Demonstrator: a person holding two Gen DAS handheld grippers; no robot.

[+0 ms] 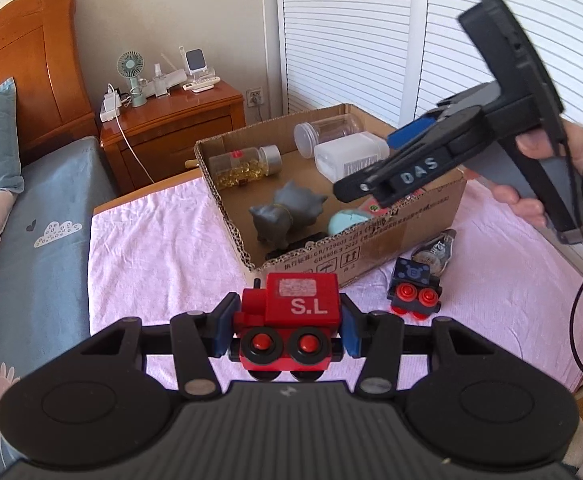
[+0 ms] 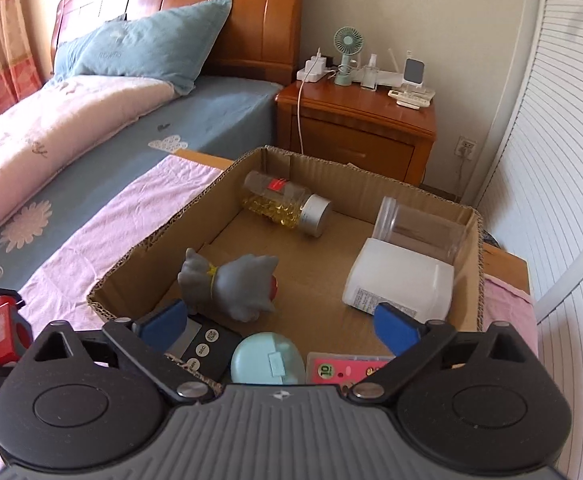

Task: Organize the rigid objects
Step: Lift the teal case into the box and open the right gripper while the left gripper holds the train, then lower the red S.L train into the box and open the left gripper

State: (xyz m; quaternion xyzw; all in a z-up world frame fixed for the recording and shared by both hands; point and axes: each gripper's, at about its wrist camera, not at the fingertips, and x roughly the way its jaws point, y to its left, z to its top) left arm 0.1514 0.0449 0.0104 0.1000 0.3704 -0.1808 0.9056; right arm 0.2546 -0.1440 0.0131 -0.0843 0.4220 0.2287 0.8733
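Red toy train (image 1: 289,326) clamped in left hand-held gripper (image 1: 287,330), near cardboard box (image 1: 391,248). Right hand-held gripper (image 2: 281,326) spread wide, empty, over box. Risk: grippers colliding above box, knocking train loose.

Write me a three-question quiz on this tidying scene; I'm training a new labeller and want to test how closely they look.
1. True or false: the left tongs are clamped on the red toy train.
2. Multiple choice: the bottle of yellow capsules in the cardboard box is A) standing upright, B) lying on its side, C) outside the box.
3. Fill in: the right tongs hang over the box with their jaws ____ and nothing between the pads.

Key: 1 true; 2 B; 3 open.
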